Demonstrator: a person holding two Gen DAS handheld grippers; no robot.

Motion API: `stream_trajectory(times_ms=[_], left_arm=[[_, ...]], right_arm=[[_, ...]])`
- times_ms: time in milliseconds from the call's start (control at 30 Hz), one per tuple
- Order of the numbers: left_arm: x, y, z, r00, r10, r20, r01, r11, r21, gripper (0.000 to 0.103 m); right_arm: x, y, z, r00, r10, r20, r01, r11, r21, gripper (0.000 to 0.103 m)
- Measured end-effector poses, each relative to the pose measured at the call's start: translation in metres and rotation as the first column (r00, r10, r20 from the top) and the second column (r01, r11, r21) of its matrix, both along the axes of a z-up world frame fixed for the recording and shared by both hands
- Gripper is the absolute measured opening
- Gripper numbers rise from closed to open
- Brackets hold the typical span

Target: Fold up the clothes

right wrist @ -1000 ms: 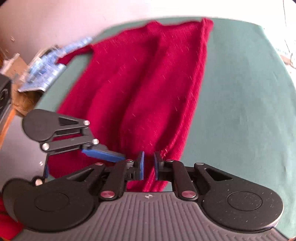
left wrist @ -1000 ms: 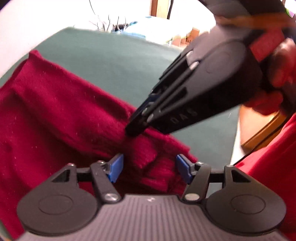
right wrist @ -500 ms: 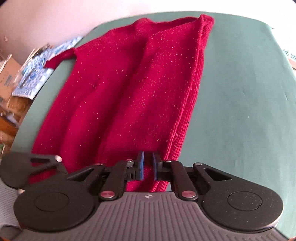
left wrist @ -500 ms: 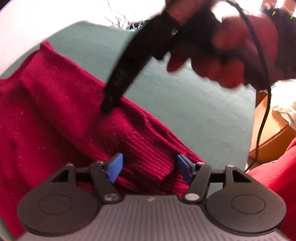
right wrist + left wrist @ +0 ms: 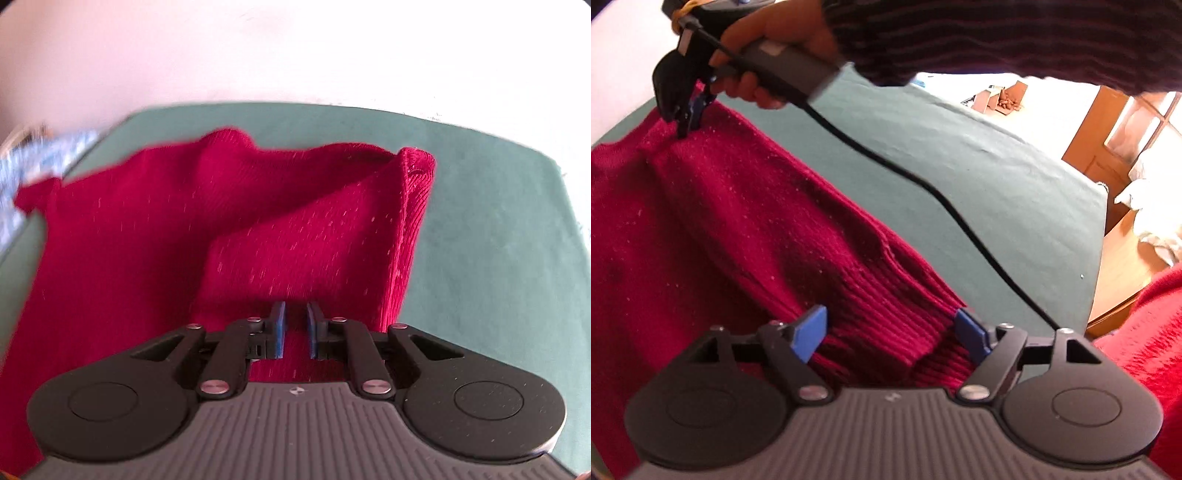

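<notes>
We see the red knitted sweater (image 5: pixel 731 229) spread on the green-covered bench (image 5: pixel 979 177), its ribbed hem (image 5: pixel 886 332) at the near edge. Our left tongs (image 5: pixel 891 334) sit over that hem, jaws opening wide, ribbing between the blue pads (image 5: pixel 809 332) but not pressed. Our right tongs (image 5: pixel 295 328) are nearly closed, pinching a fold of the sweater (image 5: pixel 258 229) at the far left of the cloth (seen from the left camera at (image 5: pixel 687 118)), lifting a ridge. A hand (image 5: pixel 772 55) in a striped sleeve (image 5: pixel 997 37) grips their handle; a black cable (image 5: pixel 923 184) trails across the bench.
</notes>
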State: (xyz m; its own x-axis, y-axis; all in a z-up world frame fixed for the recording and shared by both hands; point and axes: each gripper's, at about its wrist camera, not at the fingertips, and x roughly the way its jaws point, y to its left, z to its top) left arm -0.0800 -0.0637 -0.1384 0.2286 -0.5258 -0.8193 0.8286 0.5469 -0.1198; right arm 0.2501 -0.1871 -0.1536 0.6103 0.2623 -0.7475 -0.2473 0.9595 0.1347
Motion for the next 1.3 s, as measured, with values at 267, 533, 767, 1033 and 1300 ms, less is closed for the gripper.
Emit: stream_trajectory(times_ms=[267,533,767,1033,1300], left_arm=[[0.021,0.000,0.011,0.997,0.075,-0.028,-0.077,0.995,-0.056,0.069],[0.023,-0.009,0.002,0.995,0.081,-0.055,-0.082,0.996,-0.025,0.070],[0.026,-0.012,0.003,0.995,0.088,-0.054,-0.090,0.996,-0.027,0.070],[0.032,-0.002,0.005,0.997,0.069,-0.016,-0.070,0.997,-0.031,0.072],[0.047,0.001,0.006,0.996,0.084,0.003,-0.084,0.995,-0.059,0.076]], right_arm=[[0.019,-0.011,0.010,0.990,-0.031,0.137,0.039,0.998,-0.052,0.020],[0.027,0.004,0.009,0.953,0.066,0.294,-0.003,0.978,-0.208,0.036],[0.040,-0.011,0.000,0.968,-0.002,0.250,0.052,0.980,-0.194,0.000],[-0.044,-0.108,0.029,0.993,-0.115,-0.025,0.104,0.962,-0.254,0.000],[-0.141,-0.122,0.080,0.995,-0.026,-0.097,0.009,0.985,-0.174,0.065]])
